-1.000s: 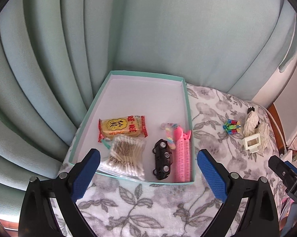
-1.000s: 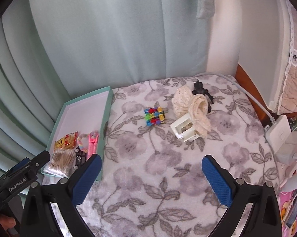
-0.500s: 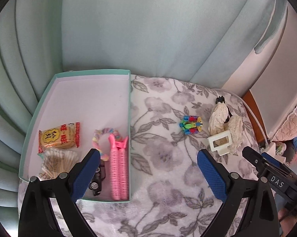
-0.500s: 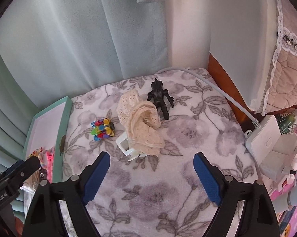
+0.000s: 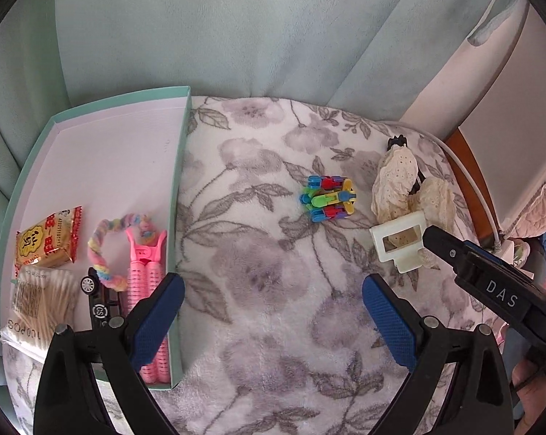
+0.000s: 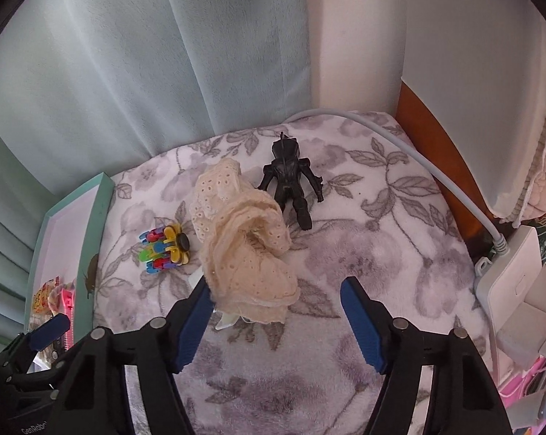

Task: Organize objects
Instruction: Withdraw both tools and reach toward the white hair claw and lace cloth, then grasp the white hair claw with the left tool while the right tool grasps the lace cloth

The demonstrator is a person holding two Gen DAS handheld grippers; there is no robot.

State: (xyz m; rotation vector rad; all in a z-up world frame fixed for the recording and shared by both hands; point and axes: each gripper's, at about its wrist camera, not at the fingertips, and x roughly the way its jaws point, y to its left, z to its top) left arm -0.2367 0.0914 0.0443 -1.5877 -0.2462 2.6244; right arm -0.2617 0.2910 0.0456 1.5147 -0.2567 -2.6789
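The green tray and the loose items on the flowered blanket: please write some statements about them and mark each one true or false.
1. The pink hair rollers lie inside the green tray. True.
2. The black figure lies in the tray. False: it lies on the flowered blanket, beside the cream lace cloth.
3. The right gripper is shut on the lace cloth. False: it is open, its jaws standing apart with the cloth's near edge between them.
4. The colourful block toy sits on the blanket, outside the tray. True.
5. The left gripper holds the snack packet. False: it is open and holds nothing; the packet lies in the tray.
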